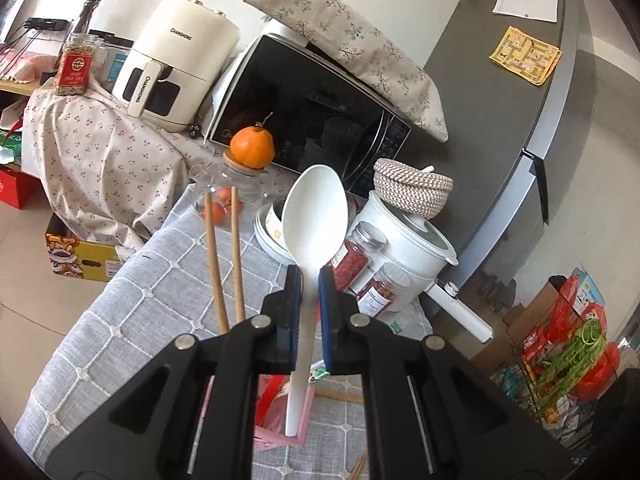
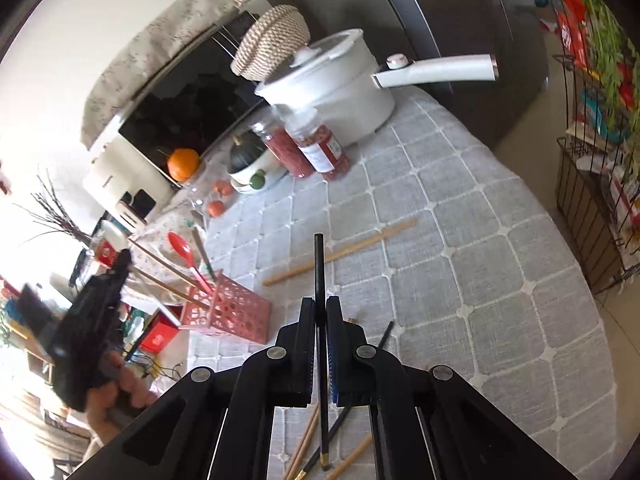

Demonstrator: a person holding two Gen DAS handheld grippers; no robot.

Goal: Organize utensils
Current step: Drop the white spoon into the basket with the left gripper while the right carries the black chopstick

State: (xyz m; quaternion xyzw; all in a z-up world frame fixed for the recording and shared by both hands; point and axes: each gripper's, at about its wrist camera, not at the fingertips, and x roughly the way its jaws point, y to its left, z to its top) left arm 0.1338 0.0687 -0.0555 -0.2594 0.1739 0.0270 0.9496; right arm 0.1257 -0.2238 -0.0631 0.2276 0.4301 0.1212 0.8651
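Note:
My left gripper (image 1: 310,280) is shut on the handle of a white spoon (image 1: 314,216), which stands upright with its bowl up and its handle end over the pink utensil holder (image 1: 280,428). Two wooden chopsticks (image 1: 224,264) rise from that holder. My right gripper (image 2: 320,308) is shut on a black chopstick (image 2: 319,264), lifted above the grey quilted tablecloth (image 2: 480,280). In the right wrist view the pink holder (image 2: 228,312) holds a red spoon (image 2: 182,248) and wooden chopsticks. The left gripper (image 2: 96,308) sits beside it, in a hand (image 2: 116,392).
A wooden chopstick (image 2: 344,252) and a black one (image 2: 386,334) lie loose on the cloth, with several more near the lower edge (image 2: 312,440). A white pot (image 2: 332,92), two spice jars (image 2: 320,148), a microwave (image 1: 312,112) and an orange (image 1: 252,146) crowd the table's back.

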